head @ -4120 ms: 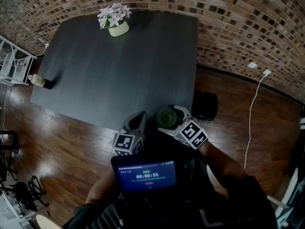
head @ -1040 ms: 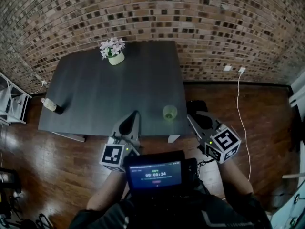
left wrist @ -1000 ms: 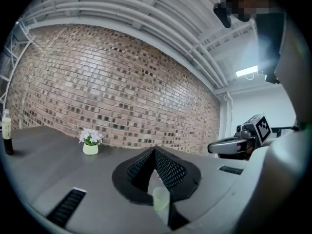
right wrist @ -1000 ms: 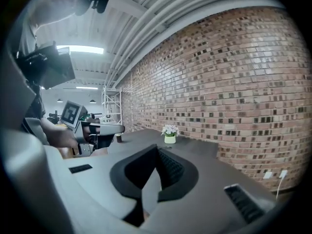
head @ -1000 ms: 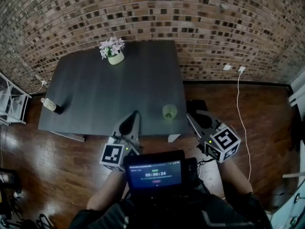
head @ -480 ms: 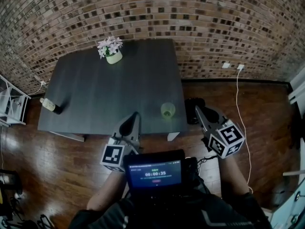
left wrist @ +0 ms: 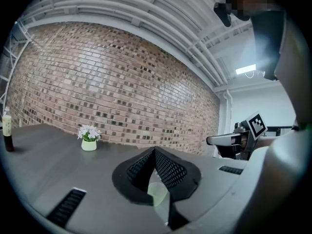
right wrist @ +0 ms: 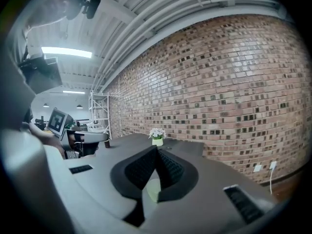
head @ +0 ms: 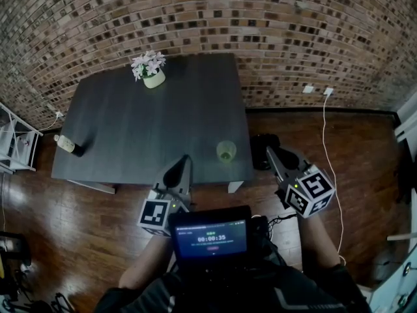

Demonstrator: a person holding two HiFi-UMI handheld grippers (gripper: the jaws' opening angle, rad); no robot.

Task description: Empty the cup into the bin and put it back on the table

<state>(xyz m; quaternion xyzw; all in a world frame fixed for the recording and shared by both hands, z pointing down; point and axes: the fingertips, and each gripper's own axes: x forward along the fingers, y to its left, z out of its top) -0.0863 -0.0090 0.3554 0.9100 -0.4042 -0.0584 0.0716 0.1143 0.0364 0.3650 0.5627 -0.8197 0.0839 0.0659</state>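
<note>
A pale green cup stands upright on the dark table, near its front right corner. Nothing grips it. My right gripper hovers off the table's right edge, just right of the cup, with its jaws shut and empty; they meet at a point in the right gripper view. The black bin sits on the floor beside the table, partly hidden behind that gripper. My left gripper hangs over the table's front edge, left of the cup, shut and empty.
A white flower pot stands at the table's far side and a bottle at its left edge. A white shelf is at far left. A white cable runs down the floor at right. The brick wall lies behind.
Four seconds ago my right gripper held the cup beside the table's corner. The cup now stands on the table and the right gripper has drawn slightly right of it, empty. The left gripper stayed put.
</note>
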